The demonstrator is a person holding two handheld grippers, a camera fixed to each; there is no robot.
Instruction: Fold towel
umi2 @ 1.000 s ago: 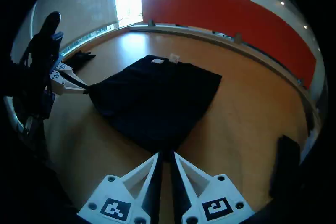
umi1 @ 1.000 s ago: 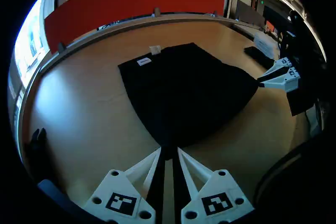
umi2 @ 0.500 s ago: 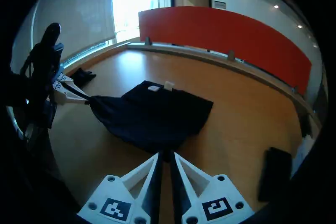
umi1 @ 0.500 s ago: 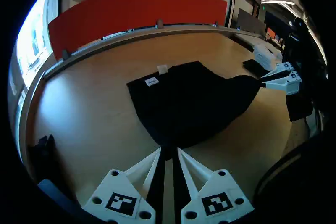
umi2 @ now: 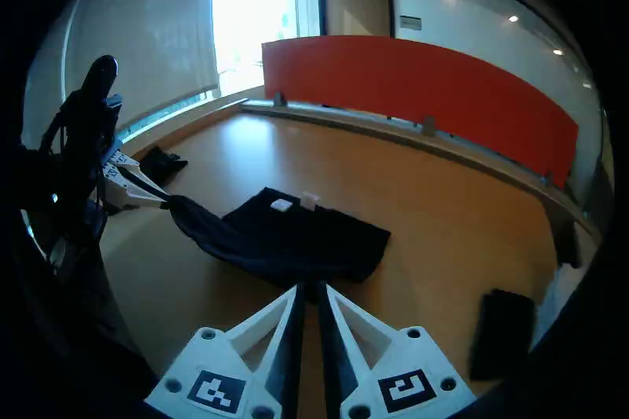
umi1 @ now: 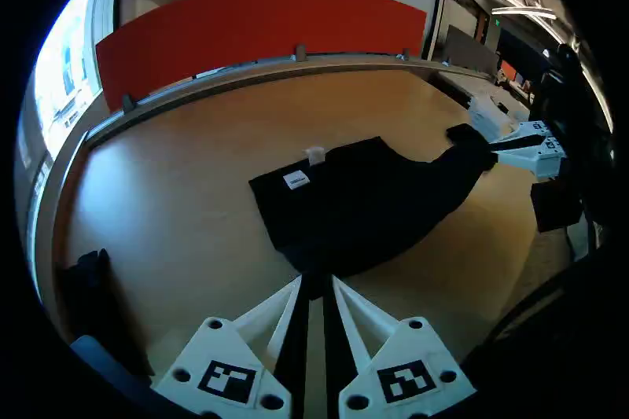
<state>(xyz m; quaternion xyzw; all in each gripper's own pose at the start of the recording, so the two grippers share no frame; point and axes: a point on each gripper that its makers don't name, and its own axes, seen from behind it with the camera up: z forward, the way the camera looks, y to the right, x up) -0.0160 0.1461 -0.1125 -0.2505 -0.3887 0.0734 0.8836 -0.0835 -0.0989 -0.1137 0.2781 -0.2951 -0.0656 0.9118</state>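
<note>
Both near corners of the towel [umi1: 369,199] are raised, my left claw [umi1: 317,281] and right claw [umi2: 309,287] clamped on them; folding to the far edge is left.

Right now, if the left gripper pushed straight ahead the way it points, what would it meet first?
The black towel pinched between its fingers: the left gripper would push into that cloth first. Past it, probably the wooden table, though depth is unclear.

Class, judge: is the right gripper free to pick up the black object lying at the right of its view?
Probably not yet: the right gripper is shut on a towel corner and must drop it first. Nothing covers the black object.
</note>
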